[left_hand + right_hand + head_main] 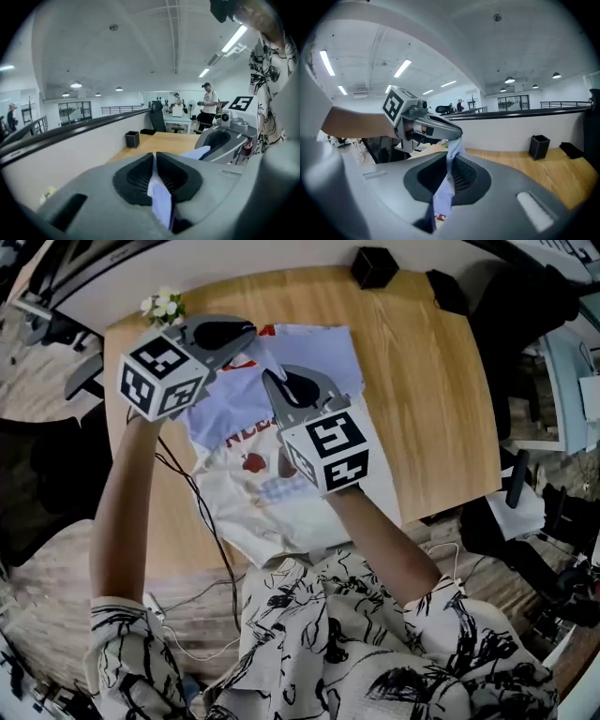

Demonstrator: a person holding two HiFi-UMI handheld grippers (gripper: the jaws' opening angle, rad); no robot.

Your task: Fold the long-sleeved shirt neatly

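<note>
Fabric of the long-sleeved shirt (267,498), lying on the wooden table (427,390) with its white end at the near edge, looks light, soft and floppy, best held at hems or corners. Over its middle the right gripper (269,381) and, farther left, the left gripper (249,332) are each clamped on a pale blue fold. Bare wood opens to the right; a black box (375,266) and flowers (161,306) sit at the far edge.
</note>
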